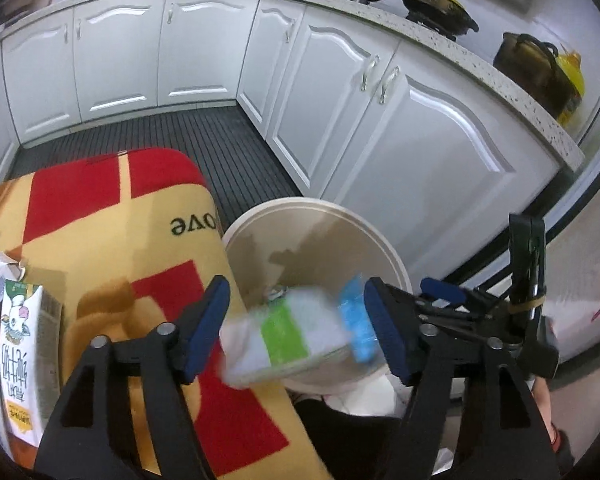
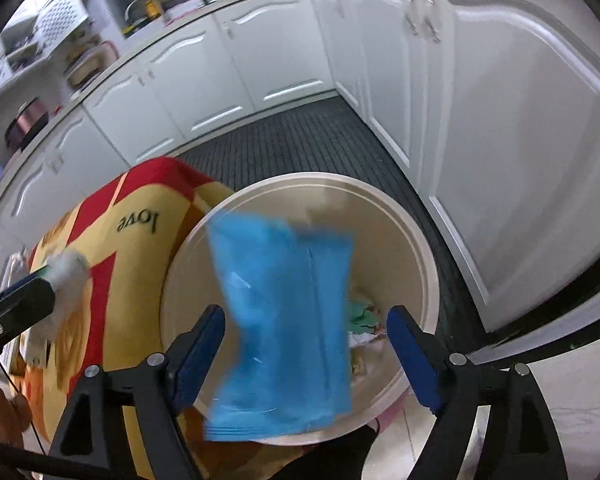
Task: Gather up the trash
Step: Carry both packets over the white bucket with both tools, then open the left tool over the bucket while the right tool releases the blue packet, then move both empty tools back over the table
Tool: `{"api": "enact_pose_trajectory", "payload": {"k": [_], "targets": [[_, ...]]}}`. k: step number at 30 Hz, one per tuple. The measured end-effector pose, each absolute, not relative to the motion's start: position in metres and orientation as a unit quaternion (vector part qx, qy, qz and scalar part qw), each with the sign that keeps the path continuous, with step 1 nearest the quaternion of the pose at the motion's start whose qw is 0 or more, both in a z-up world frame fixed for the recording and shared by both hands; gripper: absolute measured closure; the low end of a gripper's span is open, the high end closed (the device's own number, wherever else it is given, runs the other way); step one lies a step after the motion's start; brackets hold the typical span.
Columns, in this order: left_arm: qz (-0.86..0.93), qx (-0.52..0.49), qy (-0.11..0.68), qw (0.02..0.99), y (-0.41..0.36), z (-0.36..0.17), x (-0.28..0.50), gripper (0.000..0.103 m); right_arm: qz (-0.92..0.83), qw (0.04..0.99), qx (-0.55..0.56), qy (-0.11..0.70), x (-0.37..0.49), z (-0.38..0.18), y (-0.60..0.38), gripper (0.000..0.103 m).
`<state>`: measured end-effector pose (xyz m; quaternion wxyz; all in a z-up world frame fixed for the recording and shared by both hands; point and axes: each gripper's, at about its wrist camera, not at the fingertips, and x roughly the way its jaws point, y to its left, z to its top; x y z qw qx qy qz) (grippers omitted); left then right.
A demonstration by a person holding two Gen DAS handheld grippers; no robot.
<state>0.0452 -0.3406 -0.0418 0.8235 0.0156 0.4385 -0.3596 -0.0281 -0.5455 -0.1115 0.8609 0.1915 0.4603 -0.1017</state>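
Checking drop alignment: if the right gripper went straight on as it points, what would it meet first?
The blurred blue plastic wrapper between its open jaws, seemingly loose; beyond that, probably the round beige trash bin.

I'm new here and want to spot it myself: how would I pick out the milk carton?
Start at the red and yellow mat on the floor beside the round beige bin. On the mat's far side from the bin stands the carton, its top torn open. It alone is a printed box with a cartoon figure and a barcode.
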Motion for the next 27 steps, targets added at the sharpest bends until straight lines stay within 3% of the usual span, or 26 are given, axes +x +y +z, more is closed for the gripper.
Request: {"api": "enact_pose_trajectory", "payload": {"k": [13, 27], "targets": [[-0.329, 0.034, 0.43, 0.84, -0.32, -0.038, 0.036, 0.033, -0.092, 0.854, 0.197, 0.473, -0.037, -0.121, -0.531, 0.022], [-0.291, 0.051, 0.412, 0.862, -0.276, -0.023, 0.022, 0.033, -0.074, 0.872, 0.173, 0.452, -0.04, -0.088, -0.494, 0.022]]}}
